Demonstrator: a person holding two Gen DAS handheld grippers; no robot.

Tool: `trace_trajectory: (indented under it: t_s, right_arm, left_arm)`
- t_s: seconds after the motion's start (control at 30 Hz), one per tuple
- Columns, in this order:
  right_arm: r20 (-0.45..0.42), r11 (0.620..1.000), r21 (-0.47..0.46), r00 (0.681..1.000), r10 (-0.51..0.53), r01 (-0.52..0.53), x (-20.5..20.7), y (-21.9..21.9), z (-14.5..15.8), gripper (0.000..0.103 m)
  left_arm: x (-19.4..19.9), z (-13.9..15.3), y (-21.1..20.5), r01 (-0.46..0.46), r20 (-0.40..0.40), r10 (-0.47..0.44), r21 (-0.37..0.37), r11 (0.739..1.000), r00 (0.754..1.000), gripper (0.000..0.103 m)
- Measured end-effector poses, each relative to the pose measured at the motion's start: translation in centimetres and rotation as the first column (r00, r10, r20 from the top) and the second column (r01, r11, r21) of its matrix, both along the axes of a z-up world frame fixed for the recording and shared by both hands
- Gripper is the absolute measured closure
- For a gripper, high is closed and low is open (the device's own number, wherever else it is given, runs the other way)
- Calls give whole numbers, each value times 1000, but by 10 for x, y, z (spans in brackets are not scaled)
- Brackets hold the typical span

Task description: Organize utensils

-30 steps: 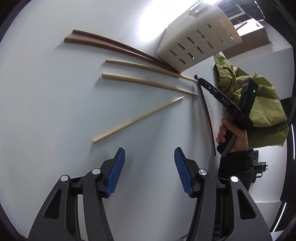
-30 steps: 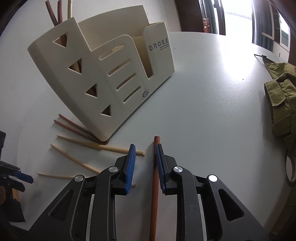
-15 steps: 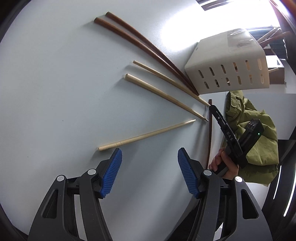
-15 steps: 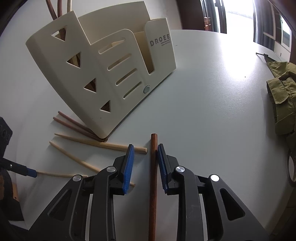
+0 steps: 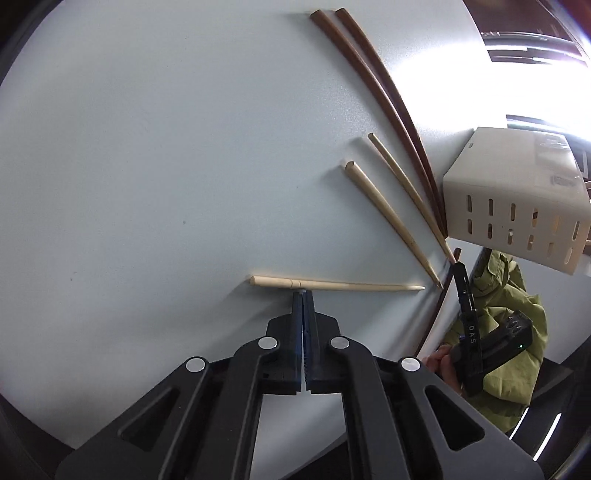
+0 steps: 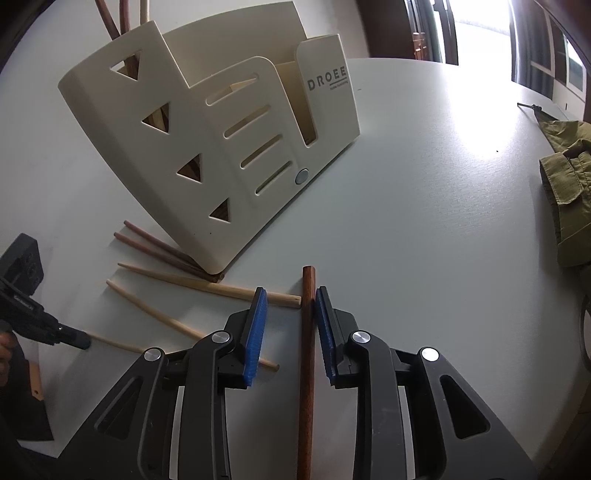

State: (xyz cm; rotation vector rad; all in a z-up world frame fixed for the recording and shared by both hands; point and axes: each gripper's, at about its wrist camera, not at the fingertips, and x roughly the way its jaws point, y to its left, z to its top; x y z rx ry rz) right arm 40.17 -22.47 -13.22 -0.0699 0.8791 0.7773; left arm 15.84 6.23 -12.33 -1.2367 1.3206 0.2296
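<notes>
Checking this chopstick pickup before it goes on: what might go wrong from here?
The left tool has just snapped shut at the pale chopstick, seemingly with nothing between its pads; lifting may leave it behind. The right tool is open around the dark chopstick, touching one pad only; it may roll away.

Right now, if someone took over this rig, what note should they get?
Left gripper: jaws just closed, shut, tips at nearest light chopstick; grip unclear.
Right gripper: jaws open around a dark chopstick on the table.
Done: a few standing chopsticks are in the holder.
Left: six loose chopsticks to put in.
</notes>
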Motion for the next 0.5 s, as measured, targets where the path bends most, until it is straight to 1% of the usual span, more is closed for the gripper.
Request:
trace_trajectory:
  t_s: [0.03,0.1,0.13,0.17,0.2,0.23,0.27,0.3,0.37,0.4,0.43,0.5]
  right_arm:
    - [1,1000,-1,1000,4,-4,0,0,0,75]
    - [-1,1000,1,1000,11,-11,-1,1,0,75]
    - [-2,1000,2,1000,11,-11,-1,1,0,75]
    - [-3,1000,4,1000,11,-11,-1,0,0,75]
    - [-4,1000,6,1000,11,-11,-1,0,0,75]
    - [-6,1000,8,1000,11,-11,-1,-1,0,75]
    - [-6,1000,8,1000,12,-12,-1,-1,0,75]
    - [-5,1000,8,1000,11,-11,-1,-1,0,75]
    - [-6,1000,8,1000,13,-13,-1,0,1,75]
    - [-6,1000,9,1000,13,-13,-2,0,1,75]
    - [-7,1000,10,1000,13,-13,-2,-1,1,75]
    - [-8,1000,12,1000,12,-12,-1,-1,1,75]
  left_arm:
    - [1,1,2,-5,-1,5,14,1000,1000,101]
    - [-3,4,6,-45,-2,45,41,998,999,101]
    - [-3,7,5,-41,7,41,38,998,999,91]
    - [-2,8,2,-25,19,24,33,999,1000,76]
    - [0,13,1,-5,34,3,47,999,999,66]
    - [2,19,0,10,44,-13,78,997,999,46]
    - [2,23,0,11,47,-16,107,994,999,39]
    - [2,26,2,0,44,-5,118,993,999,38]
    - [-2,23,11,-50,18,48,99,994,999,37]
    - [-4,19,16,-81,-3,82,76,994,997,37]
    - [-6,17,21,-120,-1,120,43,992,993,34]
    - [-8,14,28,-171,-26,171,2,985,985,33]
